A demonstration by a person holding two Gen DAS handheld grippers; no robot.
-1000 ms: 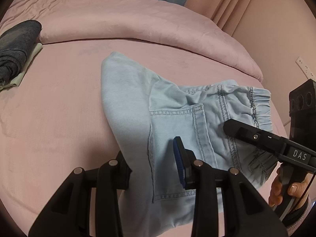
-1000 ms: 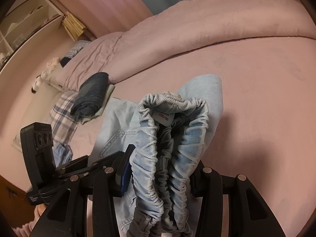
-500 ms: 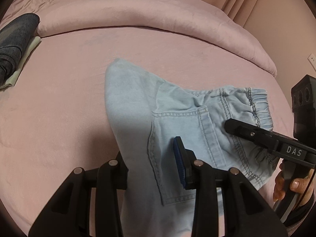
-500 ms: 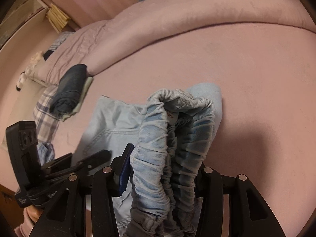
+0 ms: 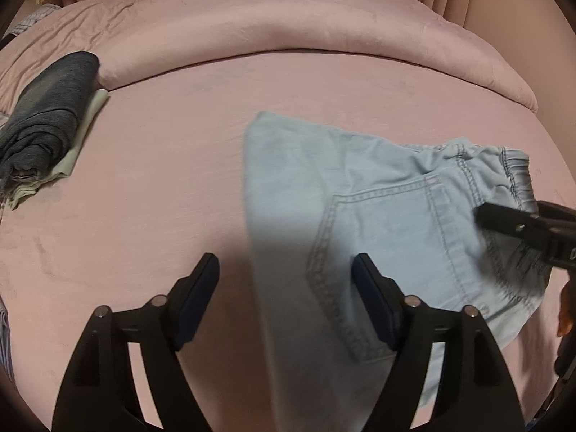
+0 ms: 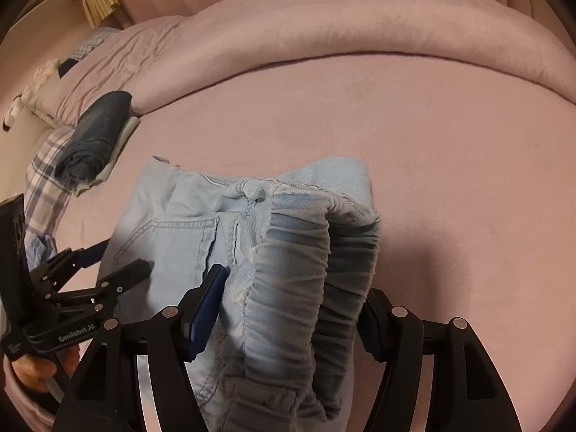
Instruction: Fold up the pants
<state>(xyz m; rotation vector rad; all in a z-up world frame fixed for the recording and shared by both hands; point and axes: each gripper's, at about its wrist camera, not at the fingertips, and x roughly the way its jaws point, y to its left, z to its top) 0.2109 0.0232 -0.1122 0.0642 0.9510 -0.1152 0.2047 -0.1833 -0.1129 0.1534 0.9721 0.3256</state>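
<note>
Light blue denim pants (image 5: 378,208) lie folded on the pink bed (image 5: 162,198), back pocket up, with the elastic waistband at the right. My left gripper (image 5: 284,288) hovers over the folded edge. Its jaws are opening wide, the fabric lies under the gap, and neither pad presses it. In the right wrist view my right gripper (image 6: 291,306) straddles the bunched waistband (image 6: 306,252). These jaws are opening too, and the gathered cloth sits loosely between the pads. One finger (image 5: 511,221) of the right gripper shows in the left wrist view. The left gripper (image 6: 115,259) appears at the lower left of the right wrist view.
A dark folded garment (image 5: 46,126) on a pale green cloth rests at the bed's left side. A thick pink duvet roll (image 5: 306,25) runs along the back. Plaid fabric (image 6: 46,165) lies at the left edge. A person's hand (image 6: 36,370) grips the left gripper's handle.
Both grippers' jaws have spread apart. The left one has let go of the pants' fold and the waistband has slackened between the right jaws. Both views have swung left across the bed.
</note>
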